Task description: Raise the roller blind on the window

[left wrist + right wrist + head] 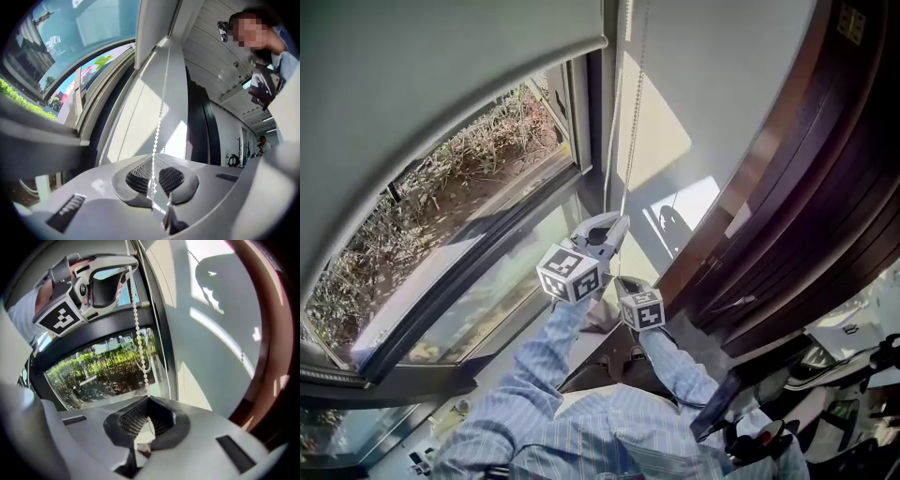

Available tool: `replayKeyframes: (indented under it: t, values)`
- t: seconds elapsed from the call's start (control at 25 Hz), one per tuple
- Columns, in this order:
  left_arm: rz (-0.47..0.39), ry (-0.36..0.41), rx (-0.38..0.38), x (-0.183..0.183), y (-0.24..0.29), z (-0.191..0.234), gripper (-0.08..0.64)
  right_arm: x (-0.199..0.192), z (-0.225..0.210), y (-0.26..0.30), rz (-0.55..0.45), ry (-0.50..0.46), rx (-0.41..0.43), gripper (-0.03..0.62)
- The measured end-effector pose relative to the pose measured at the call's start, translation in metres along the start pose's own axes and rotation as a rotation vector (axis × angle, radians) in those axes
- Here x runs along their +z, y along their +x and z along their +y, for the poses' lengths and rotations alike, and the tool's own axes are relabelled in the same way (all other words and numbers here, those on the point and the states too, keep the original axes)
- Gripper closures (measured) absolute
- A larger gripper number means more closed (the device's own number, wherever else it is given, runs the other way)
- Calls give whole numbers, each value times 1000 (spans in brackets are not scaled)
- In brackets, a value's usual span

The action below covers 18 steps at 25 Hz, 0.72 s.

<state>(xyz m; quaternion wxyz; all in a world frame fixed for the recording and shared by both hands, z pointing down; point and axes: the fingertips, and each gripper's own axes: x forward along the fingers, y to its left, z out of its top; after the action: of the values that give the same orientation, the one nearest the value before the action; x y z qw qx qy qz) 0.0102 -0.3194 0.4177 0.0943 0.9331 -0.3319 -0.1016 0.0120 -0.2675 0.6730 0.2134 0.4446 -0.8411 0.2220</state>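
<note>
my L tool point(153, 158) clenched on bead chain point(159, 117), my R tool point(148, 400) clenched on it below, roller blind point(441, 84) part-raised

Likely an office room: a large dark-framed glass window point(487, 258) under a pale grey roller blind point(412, 84), dark brown wooden panelling point(825, 187) right of the window, dry shrubs point(469, 159) outside it.

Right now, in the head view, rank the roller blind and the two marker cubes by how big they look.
1. Roller blind, by far.
2. Left cube.
3. Right cube, slightly smaller, but it may just be farther from the camera, so this is unsure.
</note>
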Motion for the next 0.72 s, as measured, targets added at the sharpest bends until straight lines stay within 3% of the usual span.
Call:
replayKeyframes:
  t: [0.16,0.28,0.4,0.48,0.6,0.72]
  values:
    - [79,-80,50,-61,-10,20,549,-60,-2,-2,120,76,-8,586]
    - [91,-91,57,-68,-16,31,549,-59,4,-14,97,10,24,586]
    - [125,-88,54,-65,-16,36,549,12,0,-48,-91,-30,31,580]
    - [120,-103,56,-64,-19,38,549,83,2,-82,-252,-43,55,520]
    - [105,-103,49,-64,-19,32,549,197,23,-134,-458,-149,128,502]
    - [104,-99,31,-66,-16,21,549,289,47,-170,-590,-262,188,497]
